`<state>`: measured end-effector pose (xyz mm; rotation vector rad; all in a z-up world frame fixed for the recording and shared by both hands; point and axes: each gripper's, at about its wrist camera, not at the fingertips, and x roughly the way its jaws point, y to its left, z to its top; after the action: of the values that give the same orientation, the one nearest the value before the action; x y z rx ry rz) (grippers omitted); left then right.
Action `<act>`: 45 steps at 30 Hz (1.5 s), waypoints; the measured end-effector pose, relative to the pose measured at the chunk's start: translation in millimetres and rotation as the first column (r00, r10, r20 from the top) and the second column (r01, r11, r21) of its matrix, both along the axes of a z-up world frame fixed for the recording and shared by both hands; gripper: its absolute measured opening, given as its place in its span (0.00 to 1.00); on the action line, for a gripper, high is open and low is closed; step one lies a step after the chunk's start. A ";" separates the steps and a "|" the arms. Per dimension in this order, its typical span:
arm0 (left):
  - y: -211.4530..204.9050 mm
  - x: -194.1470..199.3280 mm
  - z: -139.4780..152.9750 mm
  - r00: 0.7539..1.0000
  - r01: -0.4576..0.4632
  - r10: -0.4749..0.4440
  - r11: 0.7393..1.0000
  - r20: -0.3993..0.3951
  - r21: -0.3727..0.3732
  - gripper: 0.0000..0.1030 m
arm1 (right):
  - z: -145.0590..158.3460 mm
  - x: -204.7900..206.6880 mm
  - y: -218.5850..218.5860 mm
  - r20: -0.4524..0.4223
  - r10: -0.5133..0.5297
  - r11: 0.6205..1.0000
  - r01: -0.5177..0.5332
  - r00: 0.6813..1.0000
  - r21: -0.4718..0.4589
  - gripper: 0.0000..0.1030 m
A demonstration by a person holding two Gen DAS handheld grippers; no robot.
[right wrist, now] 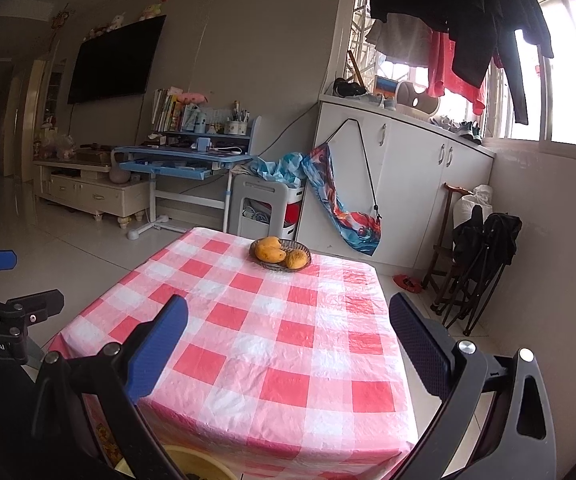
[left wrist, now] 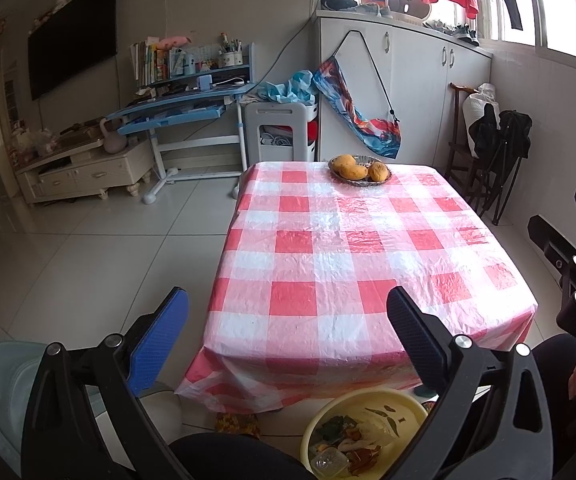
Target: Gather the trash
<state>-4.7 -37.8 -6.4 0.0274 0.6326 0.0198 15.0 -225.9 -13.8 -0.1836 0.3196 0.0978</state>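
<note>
Left claw: the left claw [left wrist: 288,320] has its blue and black fingers spread wide with nothing between them, held above the near edge of the tabletop.
Right claw: the right claw [right wrist: 288,328] is likewise spread wide and empty, over the near part of the tabletop; part of it shows at the right edge of the left wrist view.
Trash basin: a round pale-yellow plastic basin [left wrist: 412,404] sits on the floor just below the near edge of the tabletop, between the left claw's arms.
Trash: mixed scraps [left wrist: 352,440], among them a clear plastic cup, green pieces and brown peel-like bits, lie inside the basin.
Tabletop: a rectangular tabletop under a red-and-white checked plastic cloth [left wrist: 328,264] that hangs over the near edge.
Fruit dish: a shallow dark woven dish [right wrist: 302,249] stands near the far edge of the tabletop.
Fruit: yellow-orange mangoes [right wrist: 269,251] rest in the dish, touching one another.
Beyond the tabletop: a blue-and-white study desk [left wrist: 180,110] with books, and white cabinets [left wrist: 420,92] under the window.
</note>
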 end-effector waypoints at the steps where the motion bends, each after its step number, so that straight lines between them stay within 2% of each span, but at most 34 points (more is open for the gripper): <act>1: -0.2 -0.2 0.2 1.000 0.000 0.000 1.000 0.000 0.000 0.93 | -0.2 0.0 0.5 -0.001 0.000 1.000 0.000 1.000 -0.003 0.94; 29: 1.5 3.6 -6.4 1.000 -0.006 0.006 1.000 -0.020 -0.001 0.93 | -4.7 3.4 7.1 -0.019 -0.003 0.999 0.002 1.000 -0.053 0.94; 37: 1.2 7.6 -5.5 0.999 0.027 -0.026 1.000 -0.045 0.004 0.93 | -4.9 3.0 7.3 -0.019 -0.002 0.999 0.001 1.000 -0.050 0.94; 42: 6.8 1.7 0.0 1.000 0.027 -0.026 0.999 0.015 -0.030 0.93 | -5.7 3.3 5.1 -0.019 -0.003 0.999 0.003 1.000 -0.035 0.94; 45: 7.3 -1.3 2.4 0.999 0.008 -0.007 1.000 0.040 -0.020 0.93 | -5.9 4.0 -2.1 -0.021 -0.005 1.000 0.005 1.000 -0.006 0.94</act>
<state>-6.0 -30.5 -4.0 0.0101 0.5929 0.0067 19.0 -227.9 -19.7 -0.1877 0.3417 0.0940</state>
